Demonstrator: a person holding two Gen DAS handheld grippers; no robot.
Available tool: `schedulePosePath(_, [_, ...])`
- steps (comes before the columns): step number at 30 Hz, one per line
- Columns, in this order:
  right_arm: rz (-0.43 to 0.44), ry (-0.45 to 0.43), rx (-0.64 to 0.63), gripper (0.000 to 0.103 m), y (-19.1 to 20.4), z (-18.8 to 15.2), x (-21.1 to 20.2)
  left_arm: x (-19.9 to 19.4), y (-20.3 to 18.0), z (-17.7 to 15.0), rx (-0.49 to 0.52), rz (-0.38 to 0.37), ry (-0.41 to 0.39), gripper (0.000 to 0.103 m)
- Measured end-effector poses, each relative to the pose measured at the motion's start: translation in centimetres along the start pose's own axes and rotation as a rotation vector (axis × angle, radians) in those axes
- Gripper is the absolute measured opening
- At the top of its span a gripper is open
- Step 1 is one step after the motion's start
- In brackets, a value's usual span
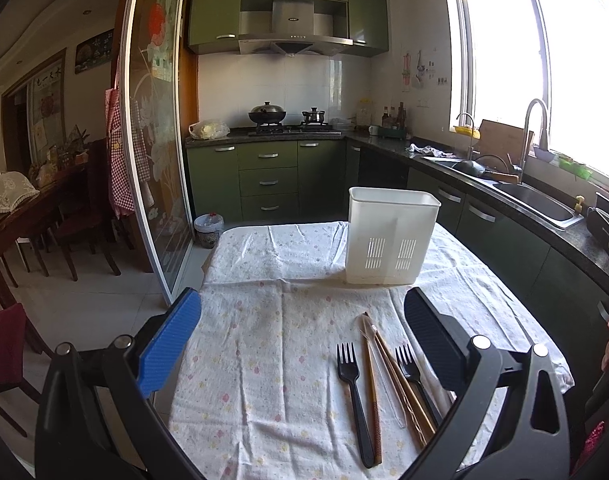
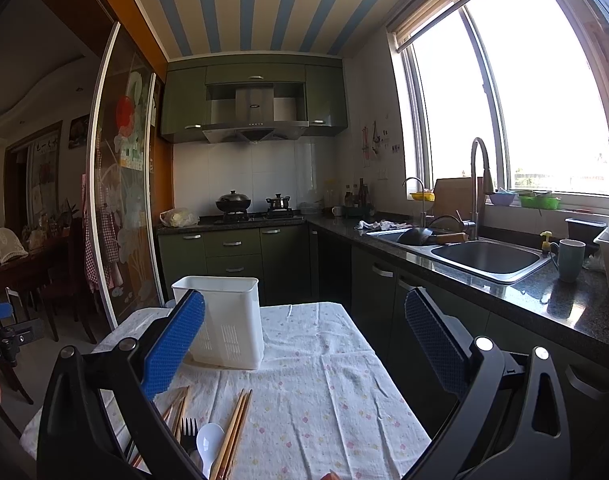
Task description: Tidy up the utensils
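A white slotted utensil holder (image 1: 392, 236) stands upright at 12 o'clock on the cloth-covered worktop (image 1: 272, 320); its inside is not visible. Forks (image 1: 354, 396), chopsticks (image 1: 400, 380) and a clear spoon lie loose at 5 o'clock. The left gripper (image 1: 304, 344) and right gripper (image 2: 304, 348) both hover with jaws wide, holding nothing.

Table (image 1: 304, 320): stands in the middle of the kitchen, under a cloth (image 1: 264, 360).
Utensil holder (image 1: 390, 236): upright on the cloth, far side.
Forks (image 1: 354, 392), chopsticks (image 1: 400, 380): lie on the cloth, nearer than the holder.
Spoon (image 2: 208, 446): near edge, just left of another chopstick pair (image 2: 234, 428).
Sink (image 2: 488, 258): right of the table, in the counter.
Stove (image 1: 292, 128): far wall, behind the table.
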State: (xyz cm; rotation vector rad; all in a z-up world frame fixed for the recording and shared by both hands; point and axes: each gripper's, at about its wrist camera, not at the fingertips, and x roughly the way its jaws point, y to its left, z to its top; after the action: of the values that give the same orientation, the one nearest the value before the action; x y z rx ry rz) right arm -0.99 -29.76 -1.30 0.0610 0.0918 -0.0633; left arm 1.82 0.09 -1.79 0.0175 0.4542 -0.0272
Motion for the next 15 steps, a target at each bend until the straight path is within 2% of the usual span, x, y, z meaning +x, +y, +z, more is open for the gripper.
schedulePosePath(5, [0.002, 0.002, -0.001, 0.099, -0.01, 0.05, -0.02, -0.37, -0.1, 0.05, 0.002, 0.022, -0.027, 0.097])
schedulePosePath(15, [0.001, 0.001, -0.001, 0.099, -0.04, 0.06, 0.0, -0.57, -0.05, 0.21, 0.004, 0.026, -0.03, 0.097])
